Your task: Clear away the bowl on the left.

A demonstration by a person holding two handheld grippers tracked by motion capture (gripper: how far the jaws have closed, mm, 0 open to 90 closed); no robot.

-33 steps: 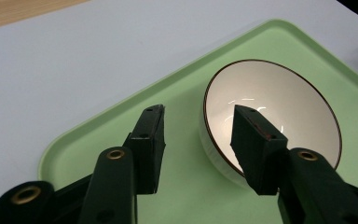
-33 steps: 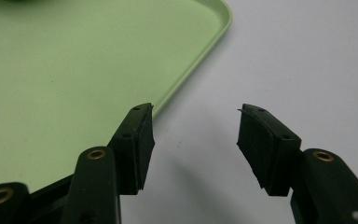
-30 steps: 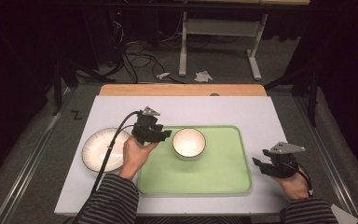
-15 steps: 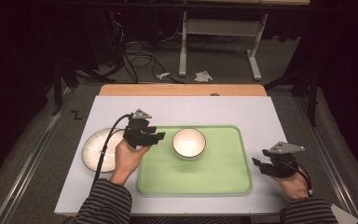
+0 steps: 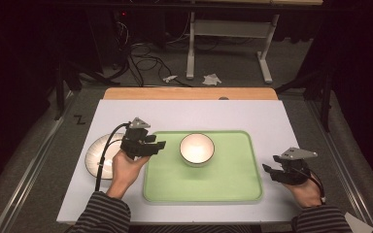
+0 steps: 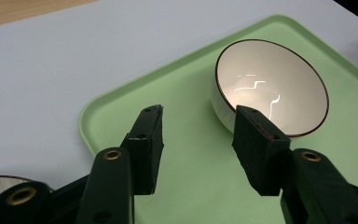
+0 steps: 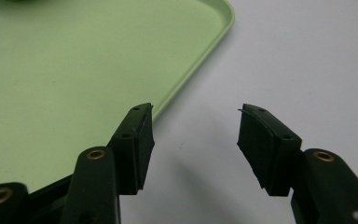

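Both claws are held with their jaws spread wide and nothing between them. In the high view the left claw (image 5: pixel 145 144) is seen left of centre, over the left edge of the green tray (image 5: pixel 233 187), with the white plate (image 5: pixel 96 156) just beside it on the white tabletop (image 5: pixel 194 111). A white bowl (image 5: pixel 196 148) is set upright in the upper left part of the tray, near the left claw and apart from it. The right claw (image 5: pixel 278 172) is held at the lower right, over bare tabletop just beside the tray's right edge.
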